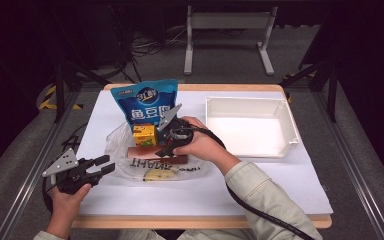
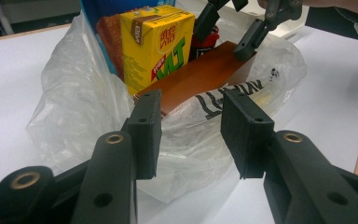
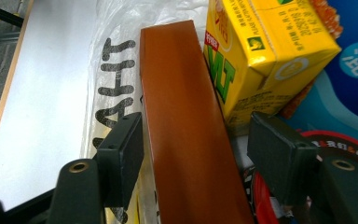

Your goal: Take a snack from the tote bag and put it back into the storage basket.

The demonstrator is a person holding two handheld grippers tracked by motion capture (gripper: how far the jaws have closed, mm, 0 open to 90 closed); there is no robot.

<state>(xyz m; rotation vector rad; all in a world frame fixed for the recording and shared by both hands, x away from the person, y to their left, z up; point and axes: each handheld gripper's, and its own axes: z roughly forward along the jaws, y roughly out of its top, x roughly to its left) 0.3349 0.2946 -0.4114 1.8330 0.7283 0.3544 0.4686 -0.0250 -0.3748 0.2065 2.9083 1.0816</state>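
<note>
Clear plastic bag [image 1: 130,160] with black lettering lay on the desk [image 1: 280,190]; the left gripper [image 1: 99,166] hovered open beside it. Inside, the right gripper [image 3: 196,158] straddled a brown box [image 3: 182,116], jaws spread, not yet touching. Closing askew could likely snag the film or topple the yellow "VLT" carton [image 2: 156,44] against the blue snack pouch [image 1: 147,102].

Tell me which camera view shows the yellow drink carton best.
The left gripper view: the yellow cardboard drink carton stands upright there, front print and top flap plain. The right gripper view shows its side and lower corner close up, cropped. The high view shows it small.
</note>
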